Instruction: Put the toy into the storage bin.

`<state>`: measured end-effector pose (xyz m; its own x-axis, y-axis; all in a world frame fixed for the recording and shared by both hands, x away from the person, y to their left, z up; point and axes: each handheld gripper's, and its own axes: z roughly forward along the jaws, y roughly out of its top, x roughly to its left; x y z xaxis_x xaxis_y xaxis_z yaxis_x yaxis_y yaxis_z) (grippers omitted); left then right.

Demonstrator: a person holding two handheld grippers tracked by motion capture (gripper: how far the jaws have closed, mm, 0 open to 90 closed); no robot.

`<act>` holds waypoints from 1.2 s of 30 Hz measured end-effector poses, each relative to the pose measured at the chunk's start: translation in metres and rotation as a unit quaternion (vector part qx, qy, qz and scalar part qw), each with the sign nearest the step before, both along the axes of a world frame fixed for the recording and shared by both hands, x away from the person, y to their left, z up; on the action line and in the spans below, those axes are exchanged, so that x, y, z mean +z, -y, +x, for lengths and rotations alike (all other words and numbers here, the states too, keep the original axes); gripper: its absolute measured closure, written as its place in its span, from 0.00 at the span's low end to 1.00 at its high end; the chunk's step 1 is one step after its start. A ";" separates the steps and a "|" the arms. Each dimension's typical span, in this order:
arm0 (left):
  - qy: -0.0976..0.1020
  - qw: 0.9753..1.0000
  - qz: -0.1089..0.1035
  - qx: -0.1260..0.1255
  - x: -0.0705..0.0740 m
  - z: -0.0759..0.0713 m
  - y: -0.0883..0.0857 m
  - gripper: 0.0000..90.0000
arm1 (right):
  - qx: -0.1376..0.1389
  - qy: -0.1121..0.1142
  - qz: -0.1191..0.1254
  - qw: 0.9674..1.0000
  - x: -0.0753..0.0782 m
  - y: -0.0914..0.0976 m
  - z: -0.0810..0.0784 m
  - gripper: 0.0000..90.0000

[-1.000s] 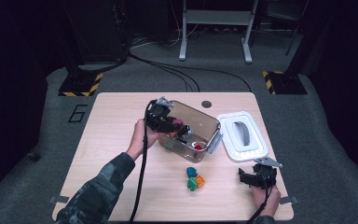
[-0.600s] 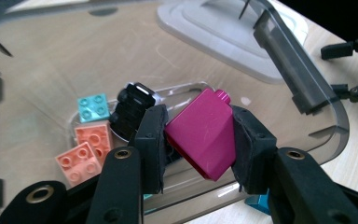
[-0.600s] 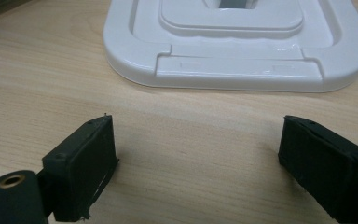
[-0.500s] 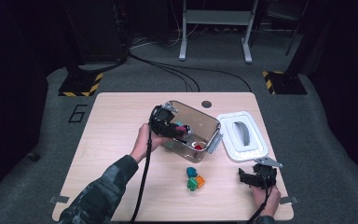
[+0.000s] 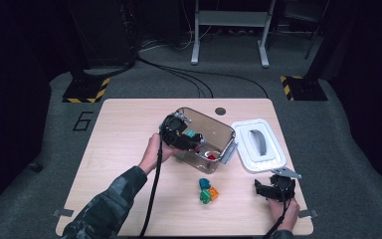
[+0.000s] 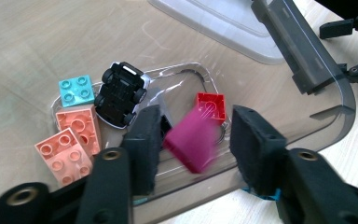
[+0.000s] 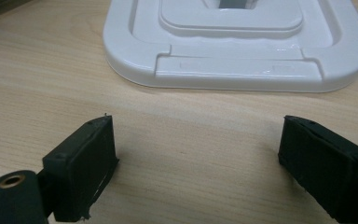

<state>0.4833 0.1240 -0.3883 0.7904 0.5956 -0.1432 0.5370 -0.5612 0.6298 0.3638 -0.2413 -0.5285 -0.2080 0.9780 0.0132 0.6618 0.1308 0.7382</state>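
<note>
- Left hand-held gripper (image 6: 193,140) is hovering over the clear bin (image 5: 214,130), jaws pointing down into it; the jaws have just been opening and are standing apart now.
- Magenta block (image 6: 193,143) is sitting between the 2 pads, blurred; I judge it is dropping free, released rather than gripped.
- Bin contents seen from the left gripper view: a red brick (image 6: 210,106) just behind the magenta block, a toy car (image 6: 120,94) lying on its roof, wheels up, a teal brick (image 6: 77,89) and 2 pink bricks (image 6: 70,144) off to the jaws' left.
- Right hand-held gripper (image 5: 267,189) is resting low at the near right of the worktop (image 5: 119,129), jaws wide apart, nothing between them, facing the white lid (image 7: 242,44).
- Loose blocks (image 5: 207,190) (teal, green, orange) are lying on the worktop in front of the bin, between the 2 hands, towards the person.
- Key relation: from the left gripper the loose cluster is lying back towards the person and slightly right, outside the bin wall; from the right gripper it is lying level to its left, near. Judgement: the right hand is the nearer, though it is the left that is doing the loading.
- The cluster is too small for me to read a long axis.
</note>
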 end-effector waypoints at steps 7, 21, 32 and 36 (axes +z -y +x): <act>0.022 1.000 -0.010 0.012 0.011 -0.010 -0.010 0.37 | 0.000 0.000 0.000 1.000 0.000 0.000 0.000 0.11; 0.066 0.997 -0.020 0.021 0.015 -0.048 -0.029 0.20 | -0.001 0.000 -0.001 1.000 0.000 0.000 0.000 0.11; 0.061 0.997 -0.027 0.029 -0.013 -0.076 -0.035 0.17 | -0.001 0.000 -0.001 1.000 0.000 0.000 0.000 0.11; 0.056 0.998 -0.025 0.029 -0.025 -0.084 -0.032 0.16 | -0.001 0.000 -0.001 1.000 0.000 0.000 0.000 0.11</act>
<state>0.3995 0.1564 -0.4137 0.7669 0.6358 -0.0875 0.4932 -0.4967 0.7142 0.3636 -0.2411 -0.5285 -0.2054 0.9786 0.0113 0.6623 0.1305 0.7378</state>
